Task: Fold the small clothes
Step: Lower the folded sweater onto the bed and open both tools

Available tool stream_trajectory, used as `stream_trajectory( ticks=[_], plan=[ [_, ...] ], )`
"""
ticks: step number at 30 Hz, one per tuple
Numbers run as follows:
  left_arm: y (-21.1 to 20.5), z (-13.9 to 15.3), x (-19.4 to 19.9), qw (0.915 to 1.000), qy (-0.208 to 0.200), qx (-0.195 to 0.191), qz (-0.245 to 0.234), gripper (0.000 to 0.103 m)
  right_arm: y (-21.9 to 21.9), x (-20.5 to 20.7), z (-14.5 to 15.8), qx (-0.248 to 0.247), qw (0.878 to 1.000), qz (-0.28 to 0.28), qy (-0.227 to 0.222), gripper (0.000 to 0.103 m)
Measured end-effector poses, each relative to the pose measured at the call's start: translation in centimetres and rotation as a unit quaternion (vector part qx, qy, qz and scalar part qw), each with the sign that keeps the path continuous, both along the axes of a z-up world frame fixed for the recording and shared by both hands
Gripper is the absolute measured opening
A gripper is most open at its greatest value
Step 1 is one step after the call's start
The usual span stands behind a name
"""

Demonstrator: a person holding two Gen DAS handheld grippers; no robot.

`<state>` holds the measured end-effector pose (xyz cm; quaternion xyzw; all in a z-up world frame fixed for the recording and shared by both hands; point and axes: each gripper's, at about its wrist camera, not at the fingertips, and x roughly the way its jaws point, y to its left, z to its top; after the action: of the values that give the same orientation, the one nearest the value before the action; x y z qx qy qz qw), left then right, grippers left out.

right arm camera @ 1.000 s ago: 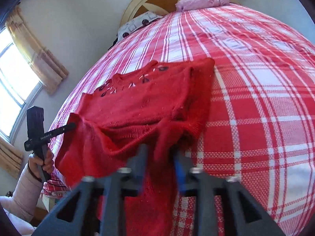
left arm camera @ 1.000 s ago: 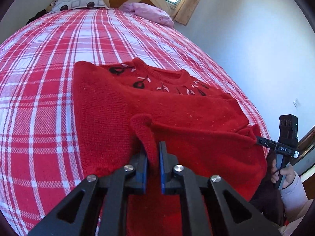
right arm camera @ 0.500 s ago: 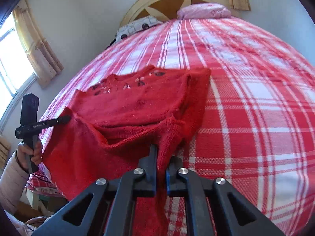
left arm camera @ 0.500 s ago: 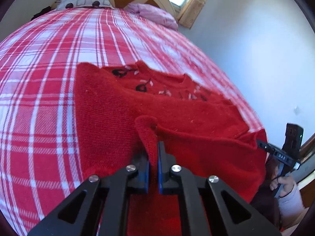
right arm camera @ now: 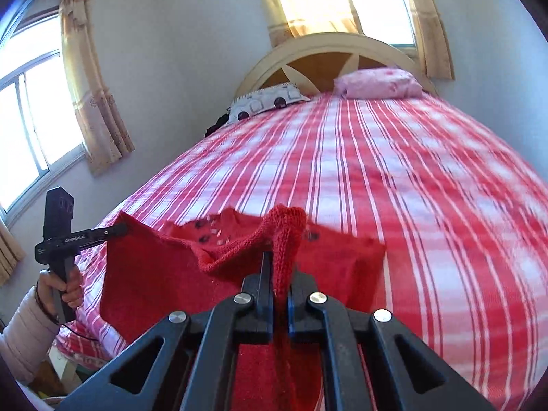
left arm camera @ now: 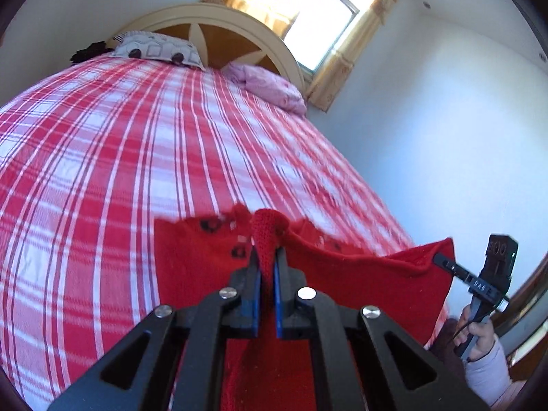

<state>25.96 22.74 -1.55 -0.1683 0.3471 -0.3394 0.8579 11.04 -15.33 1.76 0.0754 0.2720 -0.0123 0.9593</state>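
Left wrist view: left gripper (left arm camera: 266,257) at lower centre of the frame, fingers (left arm camera: 254,274) clamped together on a bunched fold of the red sweater (left arm camera: 191,257). Knit fabric pinched between the blue pads, poking up above the fingertips as a rounded hump. Hem edge stretched from there toward the lower right, to the right gripper (left arm camera: 440,258), also closed on the fabric at a raised corner. Right hand (left arm camera: 477,335) wrapped around that gripper's black handle, pale sleeve (left arm camera: 489,373) below it at the frame's lower right edge.

Rest of the sweater spread on the bed (left arm camera: 102,171) at centre-bottom, dark embroidered motifs near the neckline just beyond the fingertips, somewhat blurred. Red-and-white plaid cover filling the left and middle of the frame. Patterned pillow (left arm camera: 157,48) and pink pillow (left arm camera: 270,85) at the top, against a curved headboard (left arm camera: 212,20). Bright window (left arm camera: 322,20) with yellow curtains at upper right.

Right wrist view: right gripper at lower centre, fingers (right arm camera: 263,274) shut on a thick roll of the sweater's edge. Left gripper at the left side of the frame, gripping the sweater's other lifted corner, left hand (right arm camera: 65,287) around its handle. Lifted hem hanging between the two grippers, sagging in the middle, clear of the bed; upper part of the garment lying on the plaid cover.
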Motion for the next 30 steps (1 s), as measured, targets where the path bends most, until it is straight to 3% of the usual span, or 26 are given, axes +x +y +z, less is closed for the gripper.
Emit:
stream_trajectory(
  ticks=[7, 16, 20, 23, 26, 28, 30],
  plan=[
    [0.2, -1.4, 5.5, 0.9982, 0.017, -0.024, 0.053, 0.006, -2.9, 7.3, 0.5, -0.007, 1.000, -0.013, 0.000, 0.004],
    [-1.3, -6.6, 10.4, 0.9939, 0.074, 0.013, 0.081, 0.006, -6.2, 15.9, -6.1, -0.028, 0.997, -0.020, 0.075, 0.004],
    [-1.4, -8.4, 11.1, 0.9898, 0.105, 0.033, 0.090, 0.007, -7.5, 18.0, -9.4, -0.043, 0.989, -0.045, 0.134, 0.005],
    [-0.7, -10.1, 11.9, 0.9817, 0.157, 0.039, 0.101, 0.012, -9.0, 18.2, -11.0, -0.016, 0.983, -0.066, 0.170, 0.005],
    [0.2, -10.0, 11.9, 0.9793, 0.175, 0.019, 0.100, 0.013, -11.1, 17.4, -10.9, 0.045, 0.982, -0.080, 0.165, 0.015],
    [1.2, -9.0, 11.4, 0.9785, 0.173, 0.029, 0.109, 0.021, -12.3, 16.2, -10.1, 0.070, 0.982, -0.091, 0.153, 0.020],
    [2.0, -7.8, 10.8, 0.9766, 0.175, 0.047, 0.116, 0.046, -13.7, 13.8, -8.6, 0.091, 0.980, -0.119, 0.131, 0.020]
  ],
)
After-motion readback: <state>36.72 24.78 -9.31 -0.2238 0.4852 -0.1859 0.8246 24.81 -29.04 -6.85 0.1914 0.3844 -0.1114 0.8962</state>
